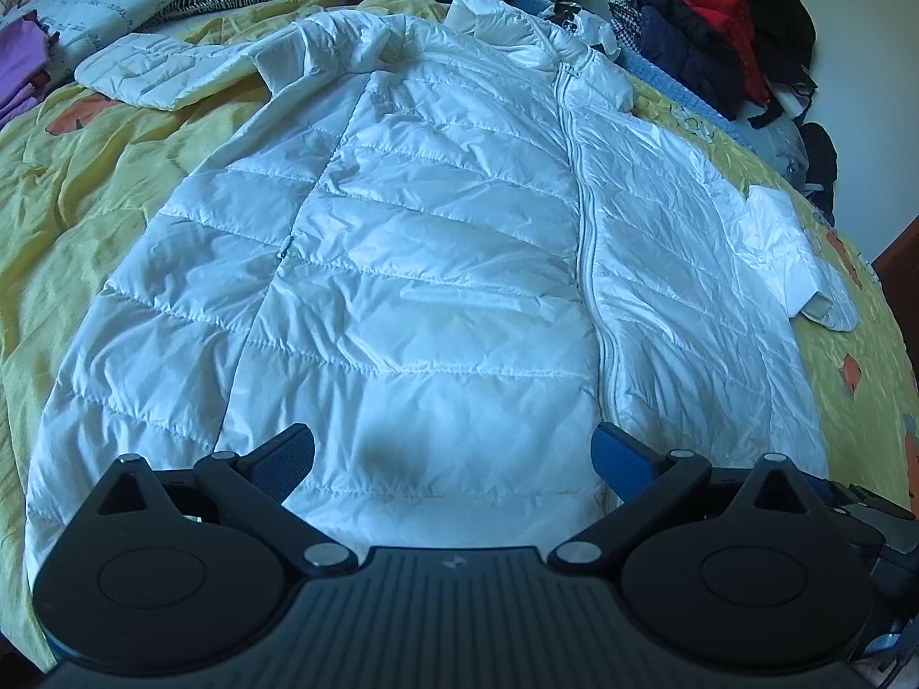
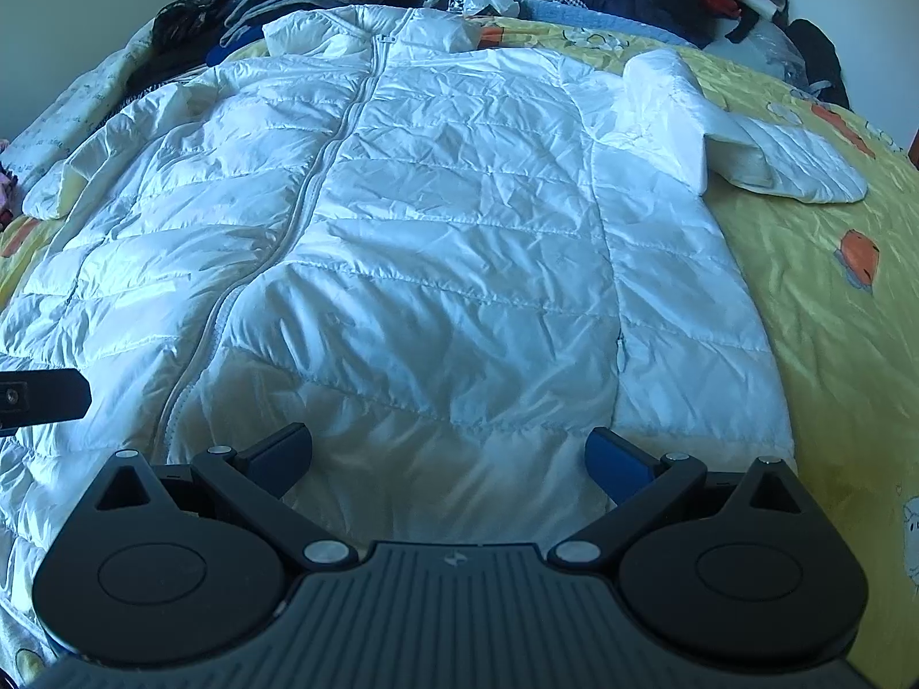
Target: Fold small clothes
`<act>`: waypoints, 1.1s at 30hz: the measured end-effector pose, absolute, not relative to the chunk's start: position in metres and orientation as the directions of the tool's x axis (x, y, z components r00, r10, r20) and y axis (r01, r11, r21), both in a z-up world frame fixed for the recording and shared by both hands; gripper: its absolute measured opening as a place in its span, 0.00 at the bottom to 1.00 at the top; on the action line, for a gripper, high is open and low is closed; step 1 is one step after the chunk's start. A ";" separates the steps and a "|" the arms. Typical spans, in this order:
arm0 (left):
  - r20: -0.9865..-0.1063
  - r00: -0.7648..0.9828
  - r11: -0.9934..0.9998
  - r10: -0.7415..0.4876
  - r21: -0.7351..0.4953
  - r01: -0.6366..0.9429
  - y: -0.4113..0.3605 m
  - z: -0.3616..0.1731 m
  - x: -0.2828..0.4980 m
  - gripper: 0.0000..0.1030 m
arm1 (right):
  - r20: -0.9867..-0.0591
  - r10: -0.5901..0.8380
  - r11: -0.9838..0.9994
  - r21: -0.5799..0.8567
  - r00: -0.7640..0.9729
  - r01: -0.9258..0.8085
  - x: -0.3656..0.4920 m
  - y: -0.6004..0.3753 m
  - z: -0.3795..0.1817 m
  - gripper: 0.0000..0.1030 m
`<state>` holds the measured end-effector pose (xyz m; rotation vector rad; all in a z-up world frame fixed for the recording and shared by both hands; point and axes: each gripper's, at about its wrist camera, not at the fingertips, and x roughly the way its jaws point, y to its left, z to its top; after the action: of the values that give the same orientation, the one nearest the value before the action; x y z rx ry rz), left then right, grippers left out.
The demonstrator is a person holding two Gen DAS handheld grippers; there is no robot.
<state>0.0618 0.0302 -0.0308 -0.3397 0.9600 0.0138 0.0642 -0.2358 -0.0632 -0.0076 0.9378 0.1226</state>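
The jacket [image 1: 413, 264] lies flat on the bedspread [image 1: 115, 184], clothes piles [image 1: 718, 28] behind it, both claws above its hem.

Yellow bedspread [image 1: 143, 172], clothes pile [image 1: 718, 28] w/ pale wall [image 2: 69, 0]

Cool, dim daylight gives both views a bluish cast. The glossy white quilted puffer jacket [image 1: 413, 264] shows soft sheen and a blurred shadow near its hem. Fisheye distortion bends the edges.

white jacket [image 2: 436, 241] flat, yellow bedspread [image 2: 827, 310]; fingers [image 2: 617, 462] apart
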 end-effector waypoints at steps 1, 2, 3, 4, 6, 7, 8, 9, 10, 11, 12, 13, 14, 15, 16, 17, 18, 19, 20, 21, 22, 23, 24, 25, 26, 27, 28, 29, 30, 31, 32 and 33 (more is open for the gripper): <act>-0.804 0.579 0.947 -0.138 -0.279 -0.162 0.031 -0.031 0.063 1.00 | -0.805 0.103 0.993 0.045 0.585 -0.113 0.066 -0.235 -0.063 1.00; -0.803 0.580 0.946 -0.137 -0.279 -0.163 0.031 -0.031 0.065 1.00 | -0.804 0.105 0.992 0.043 0.585 -0.118 0.067 -0.235 -0.063 0.99; -0.802 0.582 0.947 -0.135 -0.277 -0.162 0.032 -0.031 0.067 1.00 | -0.802 0.108 0.991 0.041 0.587 -0.127 0.070 -0.234 -0.062 0.99; -0.801 0.584 0.948 -0.132 -0.273 -0.161 0.033 -0.031 0.070 1.00 | -0.798 0.114 0.989 0.036 0.592 -0.141 0.074 -0.234 -0.060 0.99; -0.793 0.597 0.952 -0.120 -0.263 -0.158 0.034 -0.028 0.077 1.00 | -0.780 0.127 0.984 0.023 0.613 -0.176 0.085 -0.234 -0.052 0.99; -0.786 0.608 0.953 -0.112 -0.258 -0.159 0.035 -0.026 0.082 1.00 | -0.764 0.131 0.982 0.014 0.632 -0.187 0.093 -0.235 -0.045 0.99; -0.779 0.618 0.955 -0.102 -0.252 -0.159 0.036 -0.024 0.088 1.00 | -0.745 0.134 0.981 0.006 0.653 -0.195 0.102 -0.236 -0.039 0.99; -0.772 0.629 0.957 -0.093 -0.244 -0.158 0.037 -0.022 0.094 1.00 | -0.724 0.140 0.979 0.000 0.676 -0.202 0.112 -0.237 -0.031 0.99; -0.765 0.639 0.960 -0.082 -0.234 -0.156 0.038 -0.020 0.102 1.00 | -0.701 0.147 0.978 -0.002 0.697 -0.209 0.124 -0.238 -0.023 0.99; -0.757 0.650 0.963 -0.070 -0.221 -0.154 0.038 -0.019 0.111 1.00 | -0.680 0.152 0.977 -0.005 0.717 -0.212 0.136 -0.240 -0.016 1.00; -0.749 0.660 0.966 -0.055 -0.207 -0.154 0.038 -0.017 0.121 1.00 | -0.661 0.152 0.978 -0.009 0.735 -0.210 0.150 -0.242 -0.009 1.00; -0.740 0.671 0.969 -0.042 -0.194 -0.153 0.038 -0.016 0.130 1.00 | -0.644 0.154 0.977 -0.012 0.750 -0.211 0.163 -0.243 -0.002 1.00; -0.730 0.683 0.972 -0.031 -0.182 -0.150 0.038 -0.015 0.139 1.00 | -0.627 0.158 0.977 -0.012 0.763 -0.212 0.178 -0.245 0.004 1.00; -0.723 0.691 0.974 -0.017 -0.169 -0.152 0.038 -0.015 0.149 1.00 | -0.612 0.165 0.977 -0.007 0.774 -0.213 0.192 -0.247 0.009 1.00; -0.717 0.697 0.976 -0.007 -0.158 -0.153 0.038 -0.016 0.160 1.00 | -0.600 0.176 0.976 0.005 0.781 -0.216 0.207 -0.249 0.014 1.00; -0.712 0.702 0.977 -0.002 -0.152 -0.151 0.038 -0.017 0.170 1.00 | -0.593 0.192 0.975 0.025 0.782 -0.221 0.222 -0.252 0.017 1.00; -0.707 0.707 0.978 0.001 -0.146 -0.148 0.037 -0.020 0.181 1.00 | -0.591 0.211 0.973 0.051 0.779 -0.225 0.239 -0.254 0.020 1.00; -0.708 0.707 0.979 0.009 -0.137 -0.150 0.037 -0.023 0.191 1.00 | -0.590 0.232 0.970 0.084 0.773 -0.227 0.256 -0.257 0.022 1.00; -0.707 0.707 0.979 0.013 -0.134 -0.151 0.037 -0.026 0.200 1.00 | -0.589 0.263 0.964 0.126 0.764 -0.235 0.273 -0.260 0.023 1.00; -0.702 0.712 0.979 0.005 -0.141 -0.146 0.037 -0.030 0.208 1.00 | -0.587 0.307 0.952 0.178 0.749 -0.251 0.290 -0.264 0.023 1.00; -0.699 0.715 0.979 0.002 -0.146 -0.145 0.037 -0.035 0.216 1.00 | -0.583 0.357 0.934 0.233 0.729 -0.271 0.309 -0.267 0.022 1.00; -0.696 0.718 0.978 0.000 -0.149 -0.145 0.036 -0.041 0.222 1.00 | -0.575 0.406 0.913 0.289 0.710 -0.288 0.325 -0.270 0.021 1.00; -0.693 0.721 0.978 -0.004 -0.153 -0.142 0.036 -0.047 0.228 1.00 | -0.567 0.453 0.889 0.349 0.689 -0.297 0.345 -0.274 0.017 1.00; -0.691 0.723 0.977 -0.007 -0.157 -0.141 0.036 -0.053 0.233 1.00 | -0.558 0.495 0.862 0.409 0.666 -0.298 0.366 -0.278 0.014 1.00; -0.692 0.722 0.976 -0.010 -0.163 -0.143 0.036 -0.060 0.238 1.00 | -0.548 0.533 0.834 0.470 0.645 -0.289 0.385 -0.280 0.010 1.00; -0.690 0.723 0.975 -0.020 -0.174 -0.139 0.037 -0.067 0.242 1.00 | -0.537 0.562 0.805 0.528 0.629 -0.269 0.405 -0.284 0.005 1.00; -0.687 0.726 0.974 -0.027 -0.182 -0.136 0.037 -0.073 0.244 1.00 | -0.526 0.581 0.781 0.575 0.621 -0.243 0.424 -0.289 0.000 1.00; -0.680 0.733 0.974 -0.026 -0.181 -0.133 0.036 -0.078 0.245 1.00 | -0.515 0.593 0.760 0.612 0.619 -0.218 0.441 -0.292 -0.004 1.00; -0.663 0.748 0.977 -0.027 -0.177 -0.122 0.035 -0.081 0.244 1.00 | -0.504 0.600 0.741 0.644 0.622 -0.193 0.458 -0.296 -0.010 1.00; -0.644 0.765 0.980 -0.027 -0.168 -0.107 0.034 -0.084 0.243 1.00 | -0.494 0.605 0.723 0.670 0.624 -0.170 0.474 -0.299 -0.017 0.99; -0.630 0.776 0.983 -0.026 -0.159 -0.096 0.033 -0.088 0.241 1.00 | -0.488 0.613 0.703 0.696 0.622 -0.147 0.489 -0.302 -0.024 0.99; -0.619 0.785 0.984 -0.023 -0.150 -0.090 0.031 -0.091 0.240 1.00 | -0.485 0.622 0.683 0.719 0.614 -0.124 0.502 -0.304 -0.031 0.99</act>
<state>0.2402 0.0315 -0.0907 -0.1759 0.6679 0.0366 0.5018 -0.3038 -0.0310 0.6973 0.8009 0.4726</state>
